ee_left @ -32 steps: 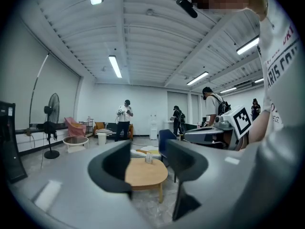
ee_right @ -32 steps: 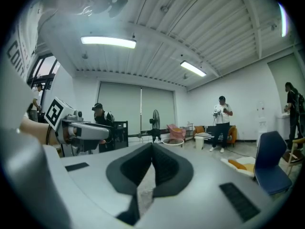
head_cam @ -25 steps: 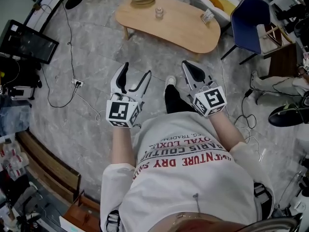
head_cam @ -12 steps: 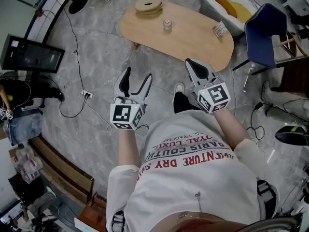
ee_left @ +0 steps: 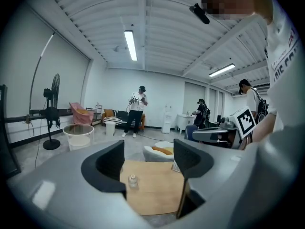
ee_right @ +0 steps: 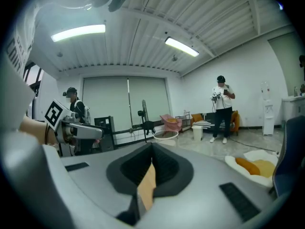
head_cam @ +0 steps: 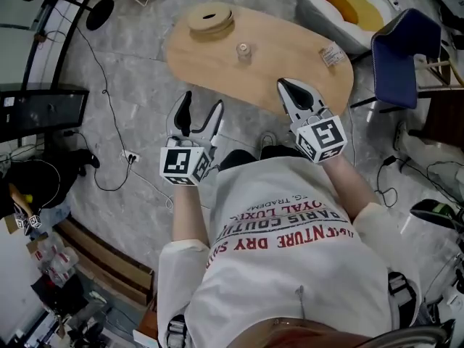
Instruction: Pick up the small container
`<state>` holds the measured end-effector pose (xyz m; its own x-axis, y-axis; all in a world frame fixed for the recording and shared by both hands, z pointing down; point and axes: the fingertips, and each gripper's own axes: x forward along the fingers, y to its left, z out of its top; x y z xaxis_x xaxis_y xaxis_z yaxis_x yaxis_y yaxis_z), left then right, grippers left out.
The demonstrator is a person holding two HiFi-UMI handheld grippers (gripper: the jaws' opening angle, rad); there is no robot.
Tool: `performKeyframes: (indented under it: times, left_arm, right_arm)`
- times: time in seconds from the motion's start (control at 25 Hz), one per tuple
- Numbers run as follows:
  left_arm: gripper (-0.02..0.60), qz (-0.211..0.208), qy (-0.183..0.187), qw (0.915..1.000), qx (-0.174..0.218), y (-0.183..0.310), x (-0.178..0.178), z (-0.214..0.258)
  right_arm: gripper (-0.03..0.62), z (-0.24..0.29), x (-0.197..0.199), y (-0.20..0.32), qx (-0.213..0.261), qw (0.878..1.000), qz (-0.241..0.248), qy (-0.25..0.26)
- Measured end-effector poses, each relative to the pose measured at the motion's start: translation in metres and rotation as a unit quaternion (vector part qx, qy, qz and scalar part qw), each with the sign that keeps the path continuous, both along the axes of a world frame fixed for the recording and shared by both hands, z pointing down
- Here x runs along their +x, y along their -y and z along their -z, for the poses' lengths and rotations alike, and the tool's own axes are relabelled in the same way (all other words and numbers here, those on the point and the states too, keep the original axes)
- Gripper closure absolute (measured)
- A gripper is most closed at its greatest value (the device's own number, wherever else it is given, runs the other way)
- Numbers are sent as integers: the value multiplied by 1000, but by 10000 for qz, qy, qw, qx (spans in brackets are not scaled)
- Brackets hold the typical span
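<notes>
The small container [head_cam: 243,50], a little clear jar with a pale lid, stands upright on the bean-shaped wooden table [head_cam: 290,67], well beyond both grippers. In the left gripper view the small container [ee_left: 133,180] shows low between the jaws, far off on the table [ee_left: 157,192]. My left gripper [head_cam: 199,113] is open and empty, held over the floor just short of the table's near edge. My right gripper [head_cam: 293,93] is shut with nothing in it, its tips over the table's near edge. In its own view the right gripper [ee_right: 151,165] shows only a thin slit of wood between its jaws.
A round wooden disc [head_cam: 211,19] and a small packet [head_cam: 333,54] also lie on the table. A blue chair [head_cam: 402,49] and a white cushion seat [head_cam: 341,2] stand at the right. Cables [head_cam: 109,143] and a monitor [head_cam: 43,111] are at the left. People [ee_left: 137,111] stand far back.
The person has stepped toward the table, which now lies closer under the grippers. Both grippers kept their states; the right one has reached the table's edge.
</notes>
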<state>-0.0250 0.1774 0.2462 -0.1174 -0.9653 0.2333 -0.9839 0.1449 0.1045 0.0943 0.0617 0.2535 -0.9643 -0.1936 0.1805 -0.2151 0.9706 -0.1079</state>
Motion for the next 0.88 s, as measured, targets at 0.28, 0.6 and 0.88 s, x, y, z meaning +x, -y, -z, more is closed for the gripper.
performKeyframes:
  times: [0.28,0.6,0.88]
  left_arm:
    - [233,-222,78,9997,-61,73,-47,-32]
    - [216,-1242,-411,9908,-342,160,-94,-100]
    - [216,-2463,-373,9634,-990,187,-101,-192]
  right_arm:
    - [588,-35,-31,48,-284,9978,-448,-387]
    - [588,-78,-77,103,-549,9862,-1368,-751]
    - [587,-143,-105,123,-912,9689,-2039,-1063]
